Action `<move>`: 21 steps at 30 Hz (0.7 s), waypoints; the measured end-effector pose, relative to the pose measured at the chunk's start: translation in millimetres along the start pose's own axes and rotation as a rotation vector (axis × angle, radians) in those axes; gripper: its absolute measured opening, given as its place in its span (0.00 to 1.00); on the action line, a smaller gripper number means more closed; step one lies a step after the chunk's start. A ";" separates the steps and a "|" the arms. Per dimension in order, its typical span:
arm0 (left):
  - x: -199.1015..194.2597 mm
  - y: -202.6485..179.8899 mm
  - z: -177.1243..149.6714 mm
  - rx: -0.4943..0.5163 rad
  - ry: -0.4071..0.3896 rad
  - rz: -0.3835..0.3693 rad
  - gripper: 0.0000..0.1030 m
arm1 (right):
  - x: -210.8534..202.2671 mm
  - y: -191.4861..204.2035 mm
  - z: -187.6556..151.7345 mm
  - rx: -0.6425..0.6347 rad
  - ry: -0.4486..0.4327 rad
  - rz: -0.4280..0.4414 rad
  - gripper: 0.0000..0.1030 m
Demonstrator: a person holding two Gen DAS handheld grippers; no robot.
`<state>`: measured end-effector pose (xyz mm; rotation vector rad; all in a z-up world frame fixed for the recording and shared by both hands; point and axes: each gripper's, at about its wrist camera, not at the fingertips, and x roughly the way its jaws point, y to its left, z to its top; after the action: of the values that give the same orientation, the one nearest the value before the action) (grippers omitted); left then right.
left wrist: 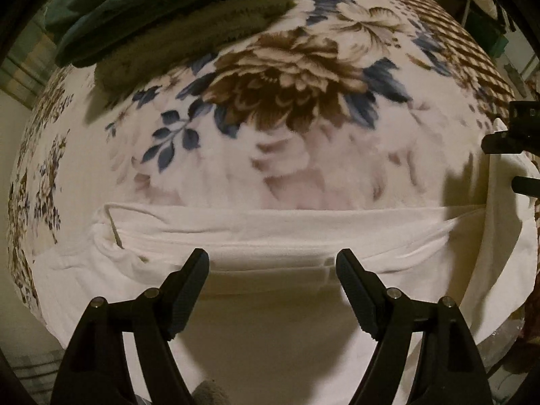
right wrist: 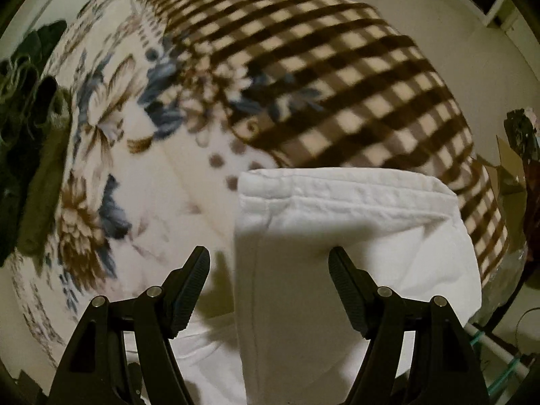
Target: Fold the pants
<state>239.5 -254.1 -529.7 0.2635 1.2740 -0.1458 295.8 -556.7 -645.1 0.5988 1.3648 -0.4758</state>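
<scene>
- The pants (left wrist: 270,233), white, lie flat on the floral blanket (left wrist: 287,101), already doubled into a layered band whose long axis runs left to right across the left wrist view.
- Their folded end (right wrist: 337,182) sits straight ahead of the right gripper (right wrist: 269,260); the blanket beyond looks bare, leaving room.
- The left gripper (left wrist: 272,261) hovers above the long edge, jaws apart and holding nothing.
- The right gripper is likewise spread and empty, and seems nearer the end.
- Dark clothes (left wrist: 152,17) lie well apart.
</scene>
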 end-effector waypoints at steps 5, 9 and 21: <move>1.5 -1.9 -7.5 0.010 0.030 -0.010 0.74 | 7.5 -15.0 -5.0 -0.009 -0.003 -0.079 0.23; -2.7 -7.1 -18.0 0.023 0.045 -0.050 0.74 | -21.2 -83.8 -32.3 0.142 -0.064 -0.041 0.10; 10.3 -31.1 -44.6 0.038 0.091 -0.117 0.74 | -0.4 -213.1 -101.5 0.471 -0.032 0.248 0.24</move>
<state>193.4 -271.4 -555.0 0.2302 1.3787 -0.2602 83.4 -653.6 -680.1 1.1264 1.1307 -0.6046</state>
